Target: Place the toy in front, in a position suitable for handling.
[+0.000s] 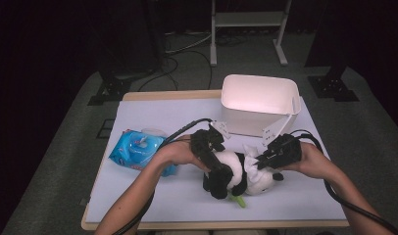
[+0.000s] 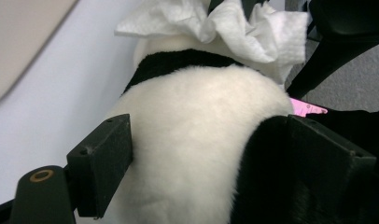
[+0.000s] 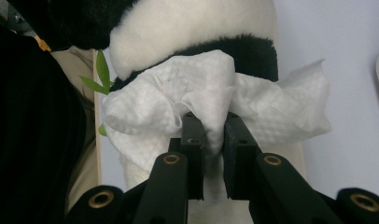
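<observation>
You are pinching one white wipe [image 3: 211, 107] tight in your right gripper [image 3: 212, 128] and pressing it on the one toy panda [image 1: 238, 174], which is lying on its side across the table [image 1: 153, 115]. Your left gripper [image 2: 206, 154] is sitting wide around the panda's body, pads touching the fur. One blue wipe pack [image 1: 138, 149] and one white bin [image 1: 258, 103] are sitting nearby.

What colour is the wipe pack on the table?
Blue wipe pack, clearest in the high view.
</observation>
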The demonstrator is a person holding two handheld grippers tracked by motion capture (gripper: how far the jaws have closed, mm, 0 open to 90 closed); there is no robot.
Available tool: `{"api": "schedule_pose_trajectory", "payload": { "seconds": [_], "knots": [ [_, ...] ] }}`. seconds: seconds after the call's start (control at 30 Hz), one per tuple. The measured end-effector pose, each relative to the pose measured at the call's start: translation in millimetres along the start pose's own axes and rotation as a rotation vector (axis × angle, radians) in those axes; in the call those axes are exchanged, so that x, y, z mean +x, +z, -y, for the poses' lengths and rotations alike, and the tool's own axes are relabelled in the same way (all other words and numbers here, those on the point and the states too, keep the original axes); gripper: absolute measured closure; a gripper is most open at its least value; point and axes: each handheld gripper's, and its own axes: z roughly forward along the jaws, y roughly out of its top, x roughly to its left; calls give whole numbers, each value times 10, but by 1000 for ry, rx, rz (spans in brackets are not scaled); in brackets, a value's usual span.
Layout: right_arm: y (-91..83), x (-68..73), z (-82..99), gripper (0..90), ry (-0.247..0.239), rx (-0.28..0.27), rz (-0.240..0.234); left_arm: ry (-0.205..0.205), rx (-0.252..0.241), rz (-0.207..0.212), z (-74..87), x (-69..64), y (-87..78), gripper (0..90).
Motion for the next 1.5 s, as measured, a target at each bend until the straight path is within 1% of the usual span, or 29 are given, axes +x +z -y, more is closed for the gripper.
{"api": "schedule_pose_trajectory", "payload": {
  "seconds": [0.13,0.2,0.33,0.4,0.43,0.47,0.57,0.63,0.67,0.77,0.83,0.87,0.9,1.03,1.1,1.17,1.23,1.27,1.33,1.4,1.47,1.5],
  "knots": [
    [31,2,-4,798,0,0,-10,-8,25,17,-6,34,121,122],
    [56,1,-8,798,-1,-1,-15,-4,34,21,-9,36,187,113],
    [103,-7,-14,798,3,-7,-33,17,39,31,-37,25,265,116],
    [123,-6,-24,798,0,-7,-36,26,40,33,-39,16,286,138],
    [133,-10,-26,798,-4,-9,-39,32,37,32,-37,12,286,170],
    [136,-14,-26,799,-2,-11,-42,39,32,32,-31,13,273,224],
    [115,-38,-7,798,7,-37,-43,48,7,29,-22,26,212,345],
    [75,-59,14,798,20,-66,-42,53,-6,16,-39,23,167,389],
    [51,-70,22,798,24,-76,-42,63,-7,11,-57,22,143,406],
    [-14,-101,30,797,27,-103,-29,83,7,7,-118,30,112,428],
    [-44,-118,20,797,22,-102,-18,94,20,1,-167,41,98,429],
    [-57,-133,14,797,15,-102,-11,108,27,-3,-191,46,90,429],
    [-68,-143,5,796,19,-104,-9,114,25,-9,-211,51,79,429],
    [-95,-200,-24,796,28,-104,7,138,54,-1,-235,67,68,427],
    [-96,-219,-19,796,34,-105,3,130,50,4,-211,70,68,422],
    [-96,-233,-3,796,28,-100,0,135,40,9,-174,55,67,415],
    [-104,-227,22,795,36,-98,-7,131,27,20,-137,24,71,391],
    [-101,-226,37,796,35,-97,-8,129,10,27,-117,4,81,381],
    [-60,-193,53,796,34,-79,-16,114,4,39,-113,-3,85,330],
    [-25,-158,43,796,28,-69,-18,112,4,33,-119,-24,82,302],
    [3,-120,25,796,20,-53,-15,109,2,36,-121,-45,72,277],
    [27,-101,24,796,21,-41,-30,107,1,37,-122,-53,64,258]
  ]
}}
